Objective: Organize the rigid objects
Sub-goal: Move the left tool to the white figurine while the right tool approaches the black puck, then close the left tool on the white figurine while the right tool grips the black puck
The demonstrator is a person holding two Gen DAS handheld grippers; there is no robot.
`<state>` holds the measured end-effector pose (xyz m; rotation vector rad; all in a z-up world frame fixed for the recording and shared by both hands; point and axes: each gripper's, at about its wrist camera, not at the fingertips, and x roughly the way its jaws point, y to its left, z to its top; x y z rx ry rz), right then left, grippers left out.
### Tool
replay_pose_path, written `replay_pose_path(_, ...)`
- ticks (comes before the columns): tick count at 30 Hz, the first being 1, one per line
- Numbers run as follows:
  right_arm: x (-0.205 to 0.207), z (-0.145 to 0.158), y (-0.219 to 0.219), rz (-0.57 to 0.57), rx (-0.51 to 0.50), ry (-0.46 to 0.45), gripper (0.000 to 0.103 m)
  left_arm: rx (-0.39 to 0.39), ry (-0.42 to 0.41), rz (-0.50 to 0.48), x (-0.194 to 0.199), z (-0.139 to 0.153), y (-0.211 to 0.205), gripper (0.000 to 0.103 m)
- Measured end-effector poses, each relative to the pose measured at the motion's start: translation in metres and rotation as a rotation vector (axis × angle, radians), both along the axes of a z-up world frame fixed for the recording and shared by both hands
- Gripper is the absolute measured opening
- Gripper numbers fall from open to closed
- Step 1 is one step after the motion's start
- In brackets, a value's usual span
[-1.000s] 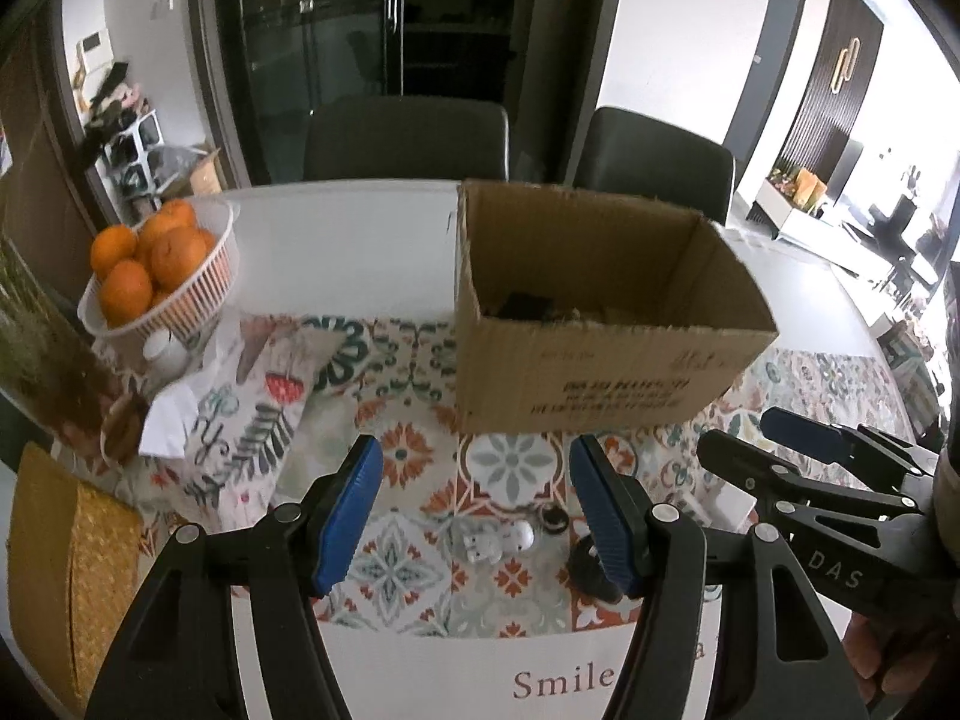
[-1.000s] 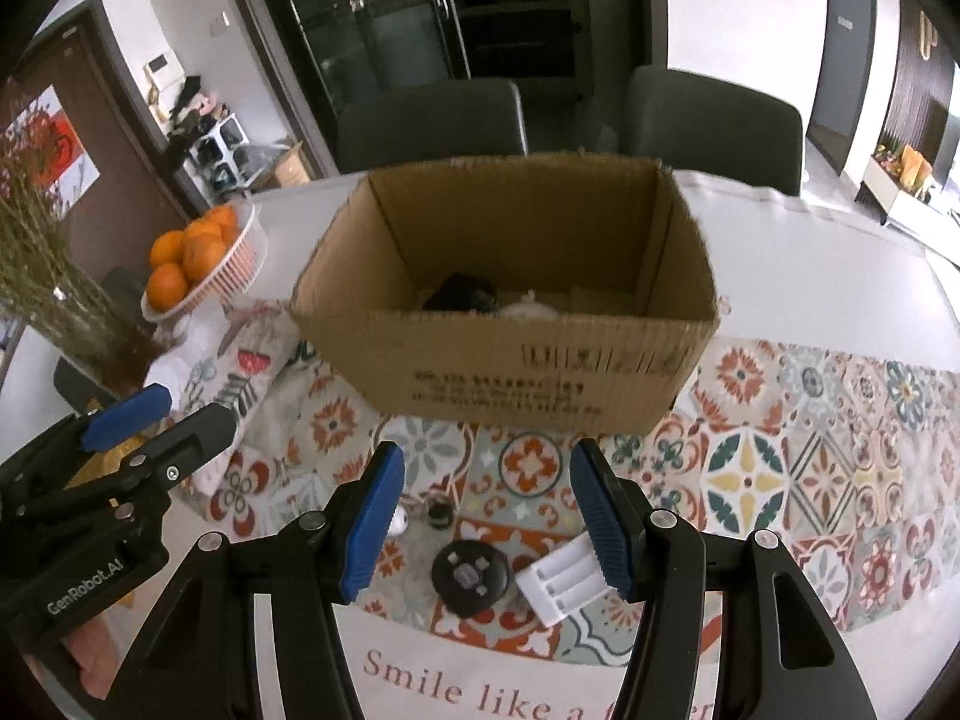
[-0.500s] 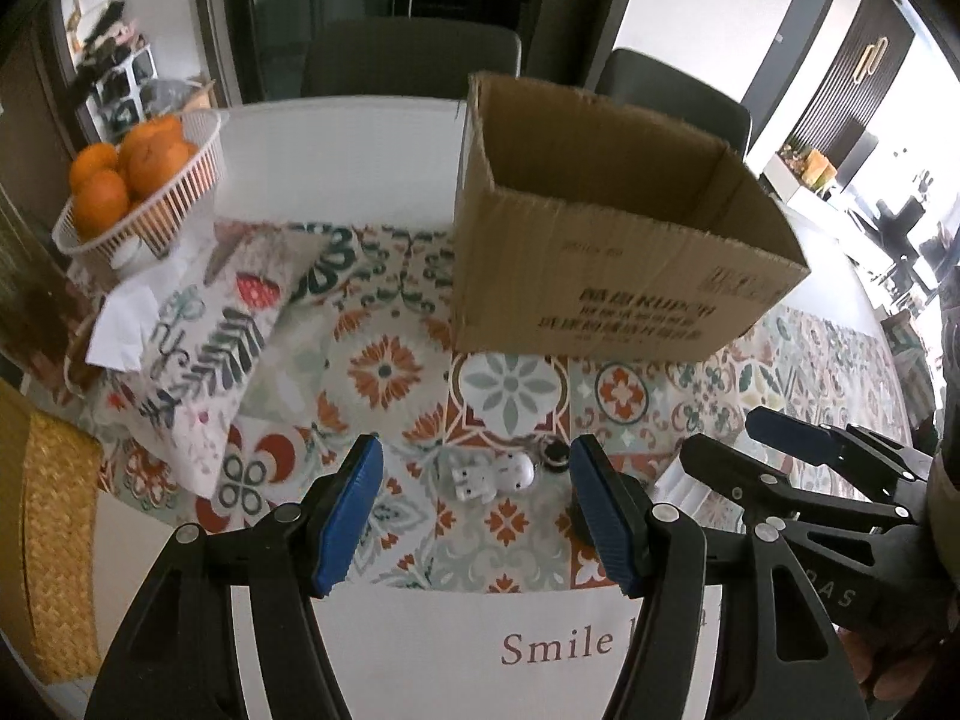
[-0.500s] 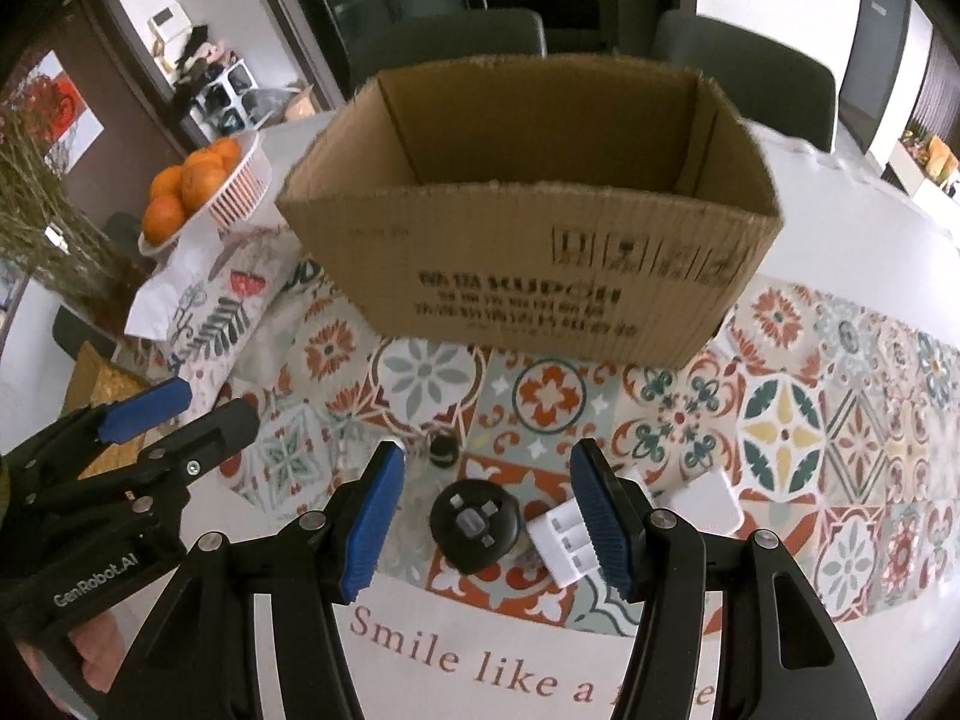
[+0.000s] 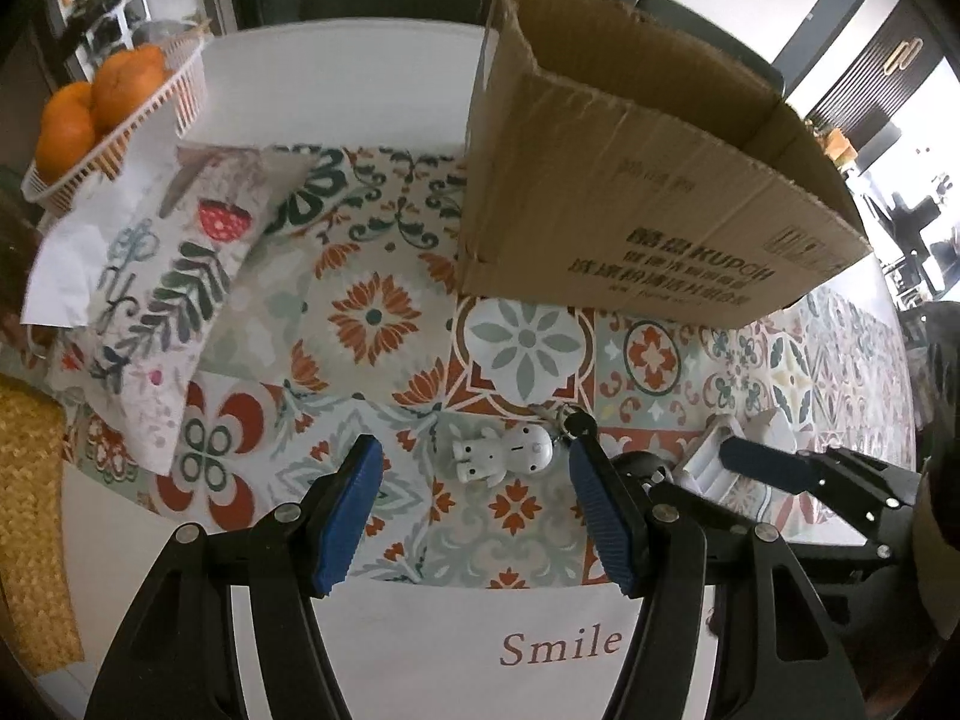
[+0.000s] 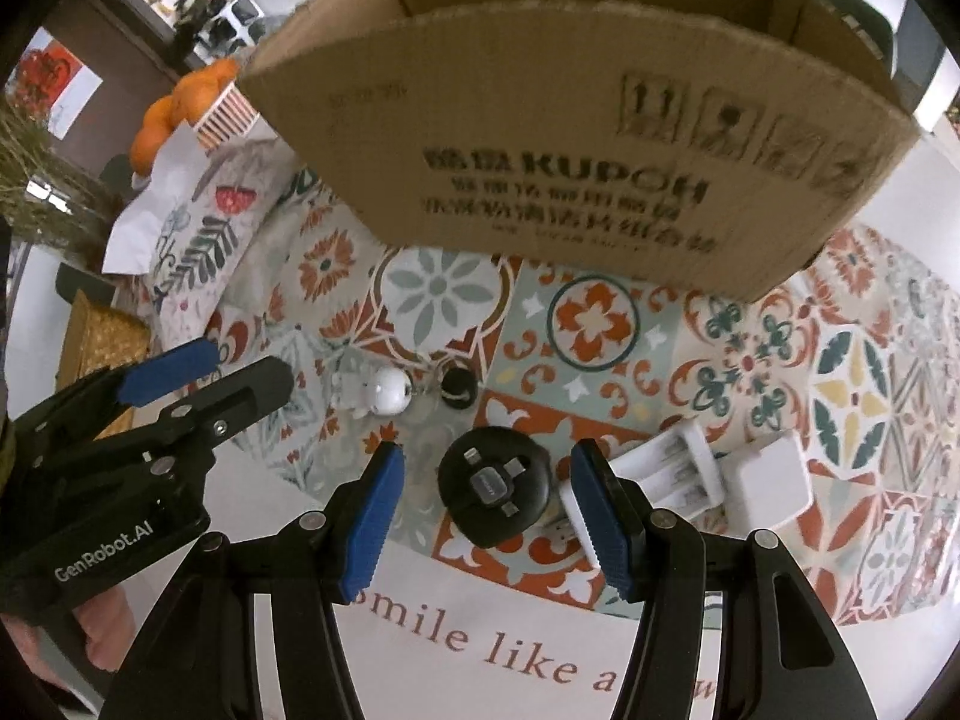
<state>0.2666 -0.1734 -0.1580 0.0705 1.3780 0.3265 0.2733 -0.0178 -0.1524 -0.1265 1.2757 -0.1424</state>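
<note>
Cardboard box [image 5: 648, 180] fills upper right of left wrist view, sitting on patterned tablecloth [image 5: 372, 324]. Orange basket [image 5: 114, 126] upper left. Left gripper [image 5: 474, 498] jaws wide apart, nothing held, white figurine keychain [image 5: 504, 450] right between tips, lower centre. Right gripper [image 6: 486, 504] also spread open, black round gadget [image 6: 493, 486] sits between its fingers, white battery holder [image 6: 672, 474] just to its right.

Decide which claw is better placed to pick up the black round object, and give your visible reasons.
Right. The right claw is open with the black round object lying directly between its fingers. The left claw is open around the white figurine instead.
</note>
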Motion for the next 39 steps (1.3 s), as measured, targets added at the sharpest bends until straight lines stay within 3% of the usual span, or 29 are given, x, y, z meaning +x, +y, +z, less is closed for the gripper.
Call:
replay_pose_path(13,0.009,-0.031,0.006,0.042,0.039,0.108,0.059,-0.058,0.147,-0.009,0.016,-0.032,-0.01,0.064)
replay_pose_path(32,0.016,-0.065,0.035,0.111,-0.062,0.138,0.059,0.017,0.206,-0.006,0.04,-0.072,-0.033,0.063)
replay_pose_path(36,0.015,-0.071,0.034,0.101,-0.065,0.137,0.058,0.019,0.212,-0.004,0.044,-0.08,-0.038,0.058)
replay_pose_path(39,0.015,-0.074,0.034,0.093,-0.059,0.135,0.057,0.035,0.199,-0.009,0.047,-0.084,-0.038,0.048)
